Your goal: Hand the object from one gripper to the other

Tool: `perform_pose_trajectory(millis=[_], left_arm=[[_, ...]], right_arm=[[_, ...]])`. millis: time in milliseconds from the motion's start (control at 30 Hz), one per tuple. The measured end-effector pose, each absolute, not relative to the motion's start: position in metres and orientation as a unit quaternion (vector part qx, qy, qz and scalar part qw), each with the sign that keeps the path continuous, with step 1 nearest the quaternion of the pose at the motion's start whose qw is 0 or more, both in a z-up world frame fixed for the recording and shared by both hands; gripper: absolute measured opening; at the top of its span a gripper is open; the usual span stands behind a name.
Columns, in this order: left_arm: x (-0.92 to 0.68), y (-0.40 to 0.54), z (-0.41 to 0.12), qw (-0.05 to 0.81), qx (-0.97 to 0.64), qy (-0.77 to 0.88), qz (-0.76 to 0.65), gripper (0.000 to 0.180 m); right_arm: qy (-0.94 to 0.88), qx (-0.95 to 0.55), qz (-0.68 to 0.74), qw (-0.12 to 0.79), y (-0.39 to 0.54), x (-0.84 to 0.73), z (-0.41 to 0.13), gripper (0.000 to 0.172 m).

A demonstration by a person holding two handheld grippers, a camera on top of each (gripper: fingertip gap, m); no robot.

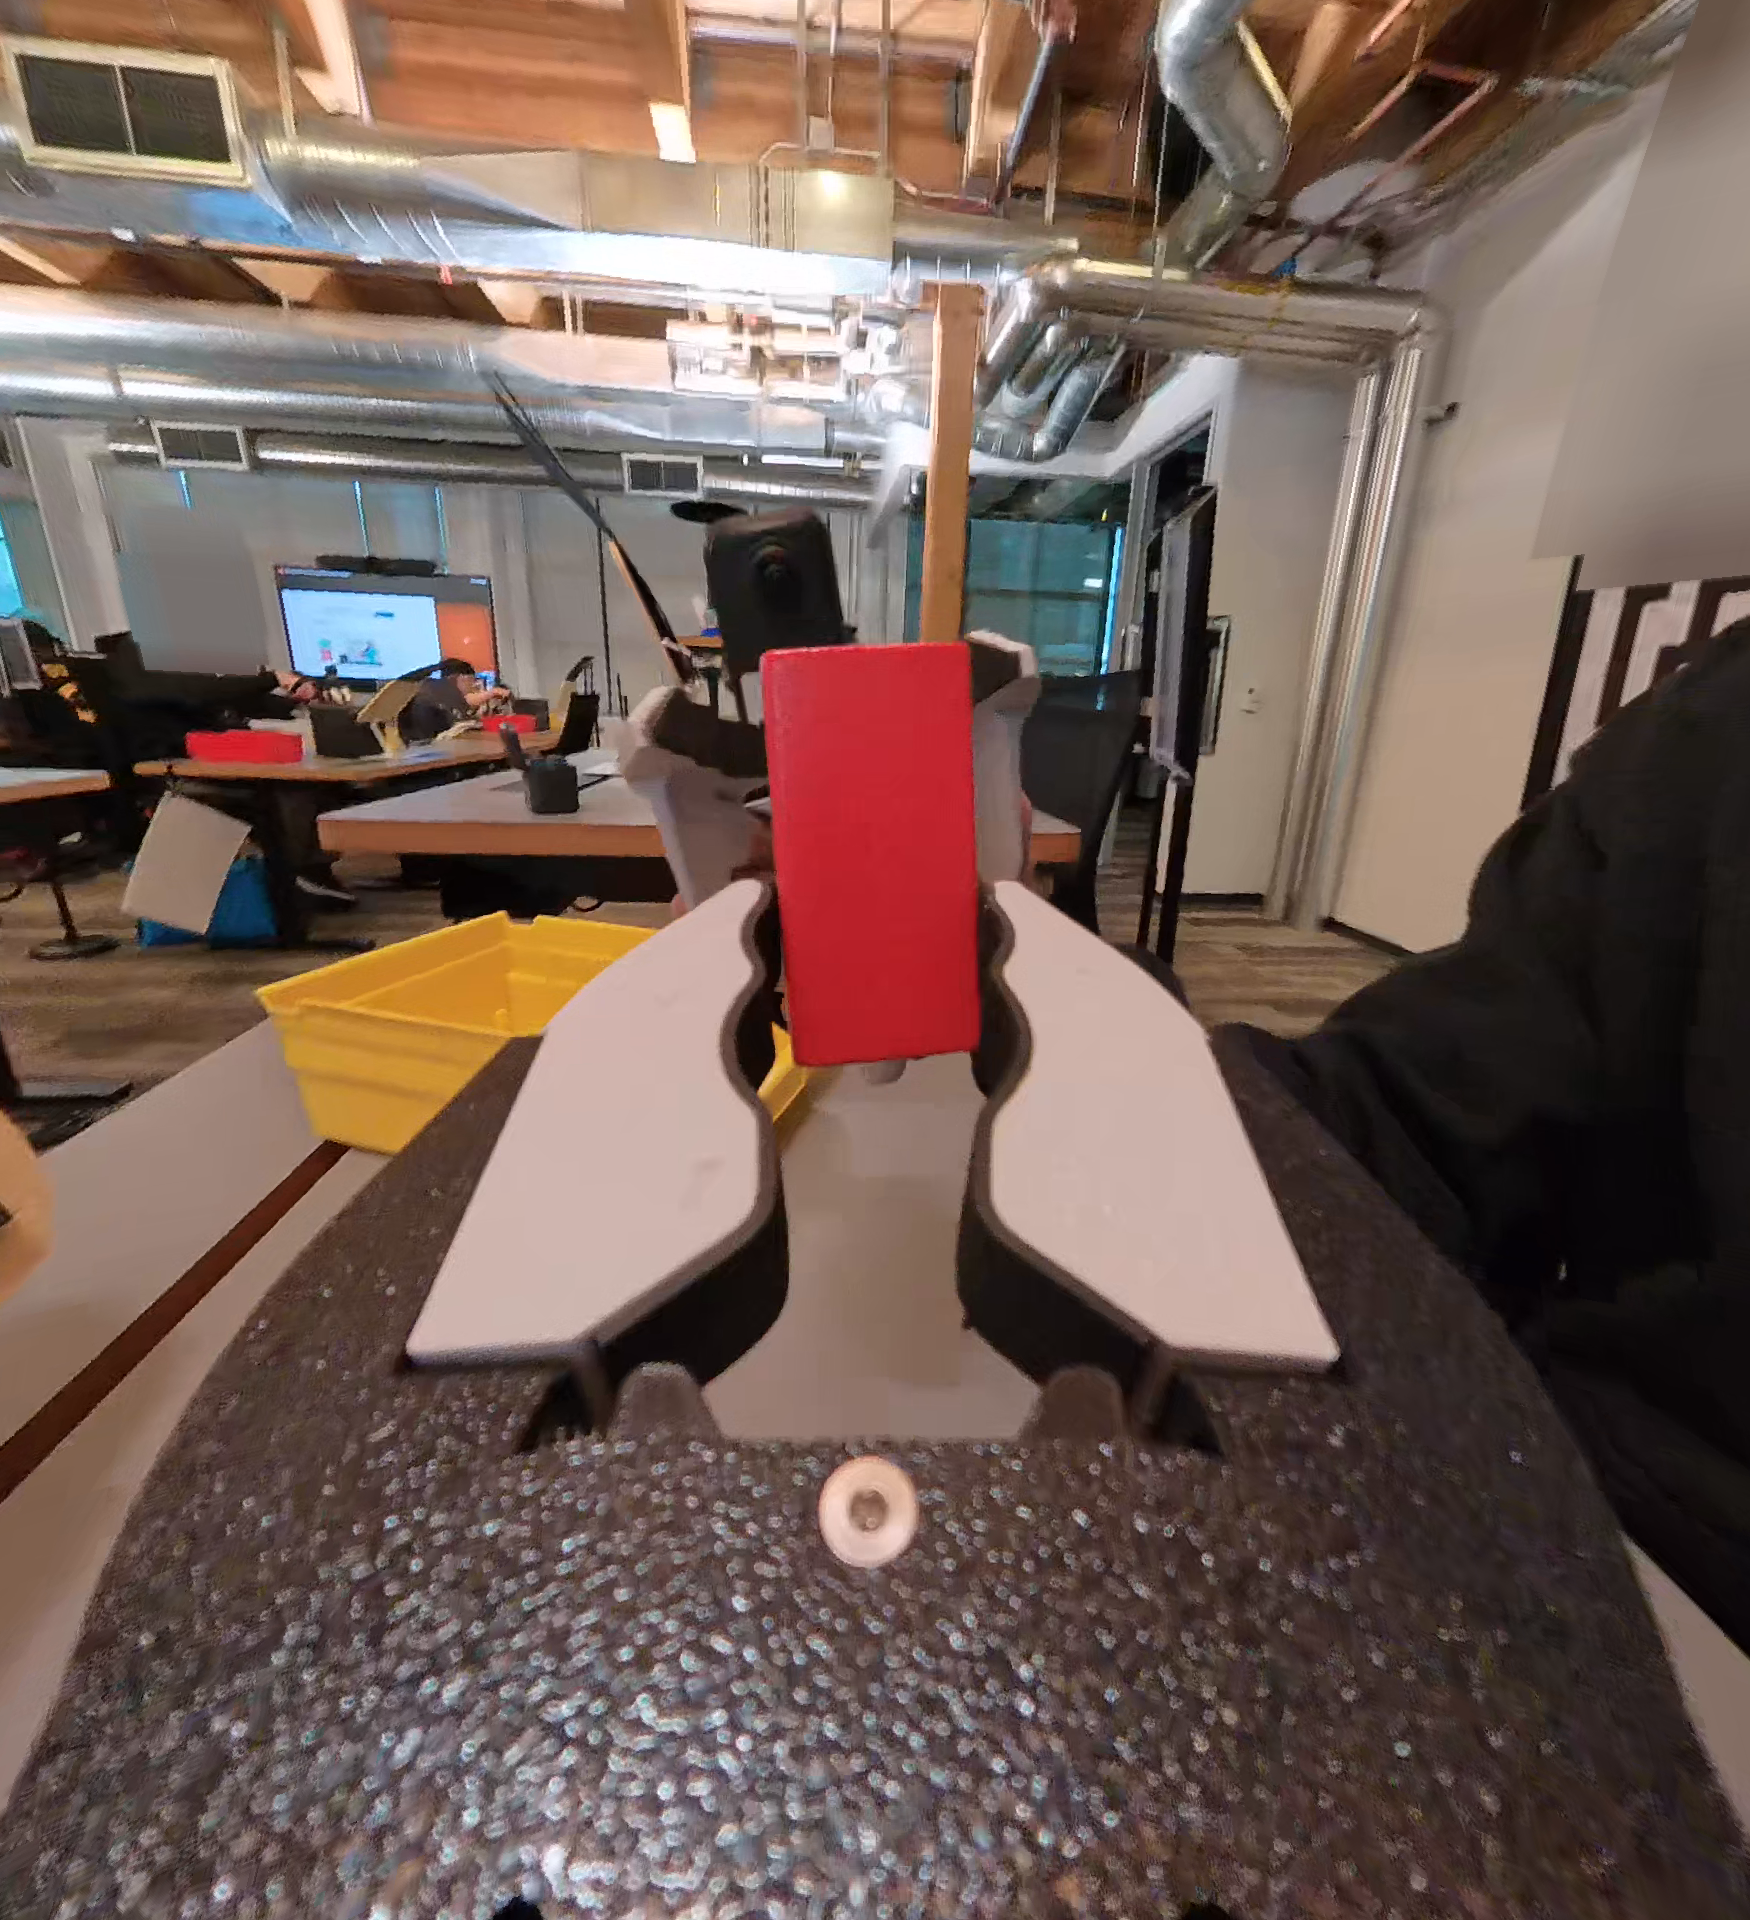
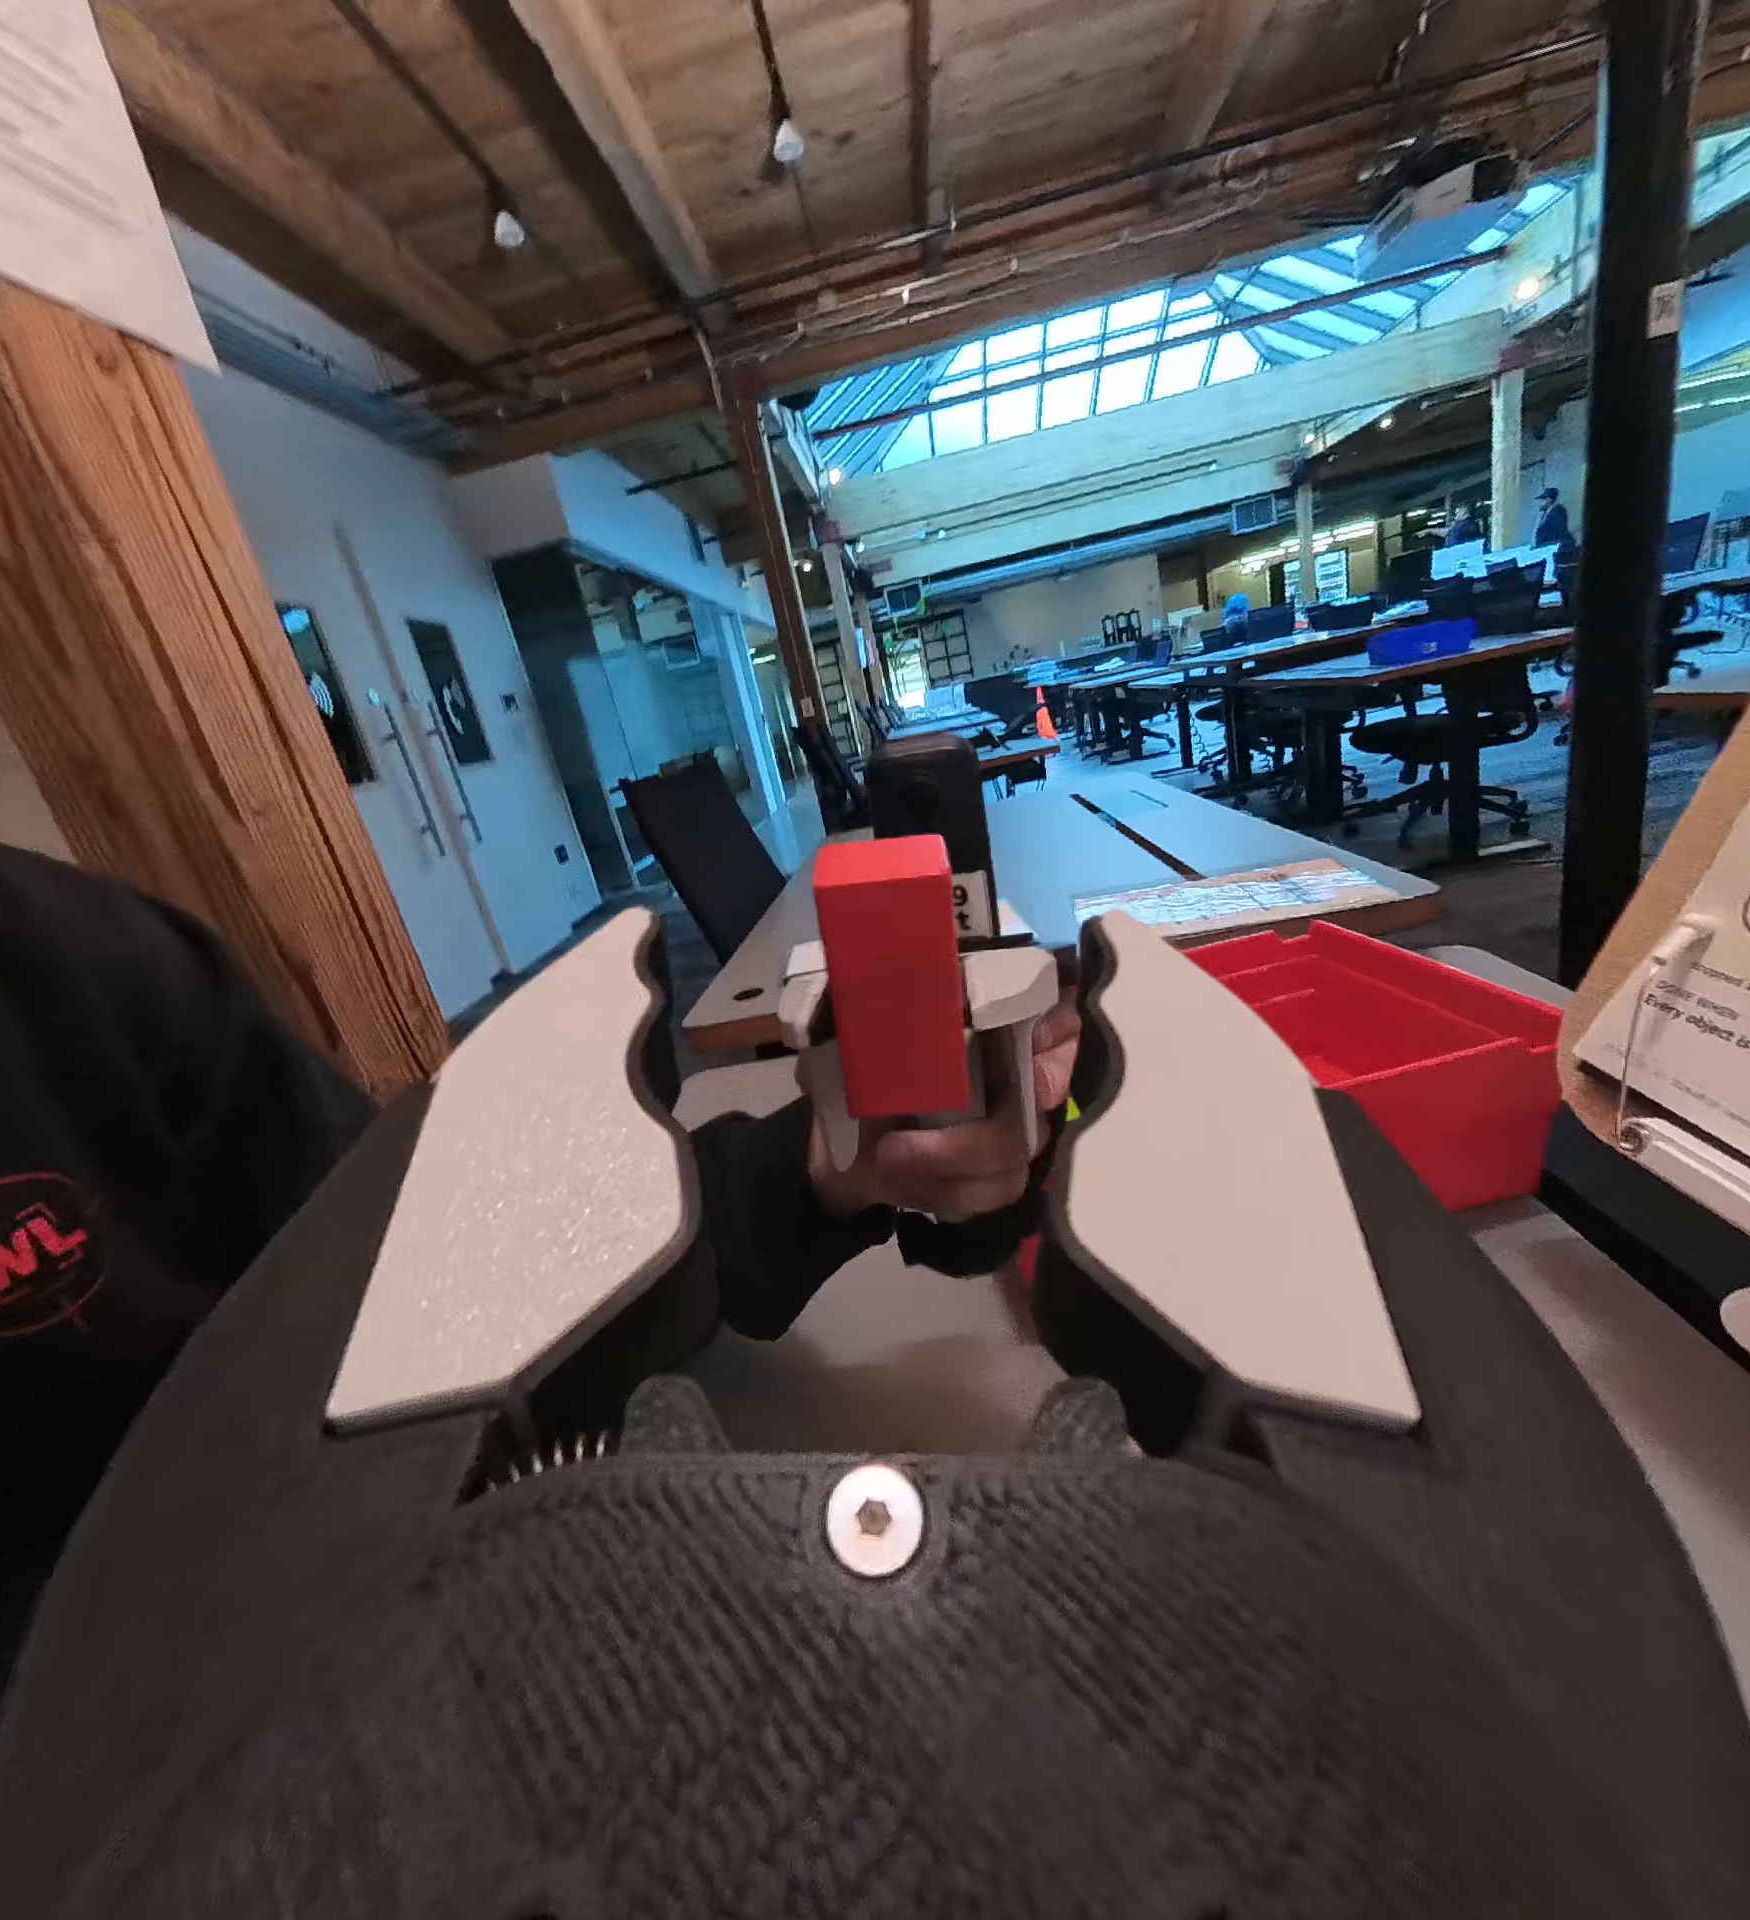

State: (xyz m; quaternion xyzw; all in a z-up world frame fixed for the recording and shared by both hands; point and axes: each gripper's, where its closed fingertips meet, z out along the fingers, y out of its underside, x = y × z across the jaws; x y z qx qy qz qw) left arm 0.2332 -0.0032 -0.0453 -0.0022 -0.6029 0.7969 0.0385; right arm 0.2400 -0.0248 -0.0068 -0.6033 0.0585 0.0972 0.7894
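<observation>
Your yellow bin (image 1: 403, 1029) sits at the table's (image 1: 123, 1226) far edge in the left wrist view; its ribbed plastic walls and inner dividers show, and the compartments in sight hold nothing. Your red bin (image 2: 1390, 1039), seen from the right wrist, stands on the table to the right of the grippers, likewise divided into compartments, and those in view are bare.

You have one red block (image 1: 871, 852), two bins and two grippers. The block is a smooth, matte rectangular bar with crisp edges, standing upright in the air above the table, clear of both bins.

Your left gripper (image 1: 876, 966) is closed on the block's lower half, its dark scalloped pads pressed against both narrow sides. Your right gripper (image 2: 866, 997) stands wide open, its pale flat fingers (image 2: 538, 1122) well apart on either side of the block with clear gaps, touching nothing.

Both grippers share pale smooth finger plates over black rubbery edging, and dark pebbled bodies with a single white screw each. A cardboard stand with a clipped sheet (image 2: 1723, 997) rises at the table's right edge.
</observation>
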Motion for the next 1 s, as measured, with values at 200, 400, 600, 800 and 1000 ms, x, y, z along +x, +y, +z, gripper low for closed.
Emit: perform_pose_trajectory(millis=[200,400,600,800,1000], left_arm=[[0.228,-0.021,-0.055,0.01,-0.027,-0.646,0.763,0.035],[0.229,-0.019,-0.056,0.005,-0.021,-0.637,0.77,0.035],[0.249,-0.02,-0.058,-0.053,0.04,-0.634,0.771,0.047],[0.271,-0.007,-0.074,-0.116,0.088,-0.676,0.723,0.046],[0.278,-0.005,-0.086,-0.113,0.111,-0.695,0.702,0.041]], right_arm=[[0.033,-0.64,0.068,0.765,-0.006,0.236,-0.02,0.058],[0.007,-0.651,0.066,0.757,0.002,0.231,-0.025,0.035],[0.043,-0.668,-0.034,0.742,-0.01,0.253,-0.026,0.034],[0.292,-0.67,-0.275,0.624,-0.145,0.342,-0.056,0.034],[0.483,-0.602,-0.348,0.532,-0.271,0.378,-0.117,0.034]])
